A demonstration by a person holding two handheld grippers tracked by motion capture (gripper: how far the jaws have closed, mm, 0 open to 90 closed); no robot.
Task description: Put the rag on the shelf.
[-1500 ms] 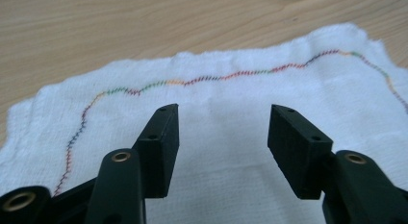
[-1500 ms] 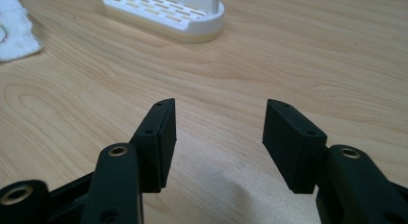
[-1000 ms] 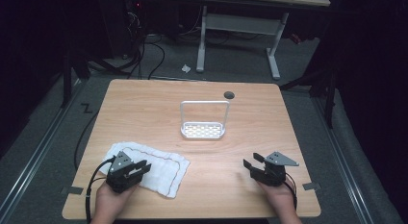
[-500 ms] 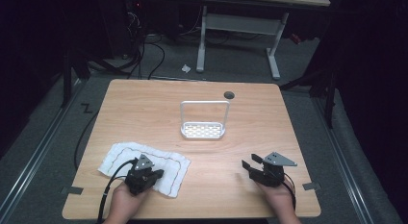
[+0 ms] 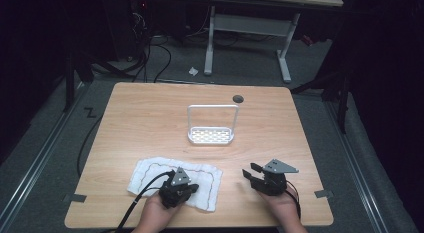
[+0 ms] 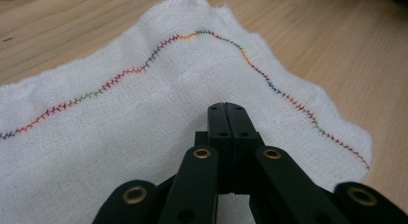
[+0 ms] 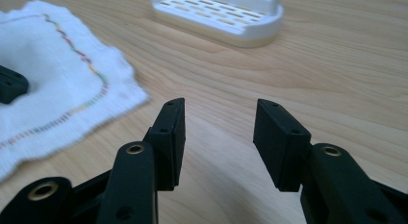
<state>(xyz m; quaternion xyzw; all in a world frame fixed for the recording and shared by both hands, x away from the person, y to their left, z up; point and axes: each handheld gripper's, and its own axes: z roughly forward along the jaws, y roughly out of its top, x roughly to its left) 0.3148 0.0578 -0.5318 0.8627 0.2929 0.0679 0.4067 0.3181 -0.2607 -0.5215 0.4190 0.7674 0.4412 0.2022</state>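
Resting over white cloth [image 5: 155,174], left gripper [image 5: 189,188] has jaws pressed fully together; left gripper view shows tips [image 6: 226,119] over fabric, nothing visibly pinched between them. Multicoloured stitched line [image 6: 120,74] curves across cloth ahead of jaws and past their right side. Right gripper [image 5: 248,175] over bare wooden table [image 5: 150,118], jaws spread wide, gap empty. Cloth corner [image 7: 72,89] lies to left of right jaws; white slotted rack [image 7: 221,12] ahead of them, well apart.
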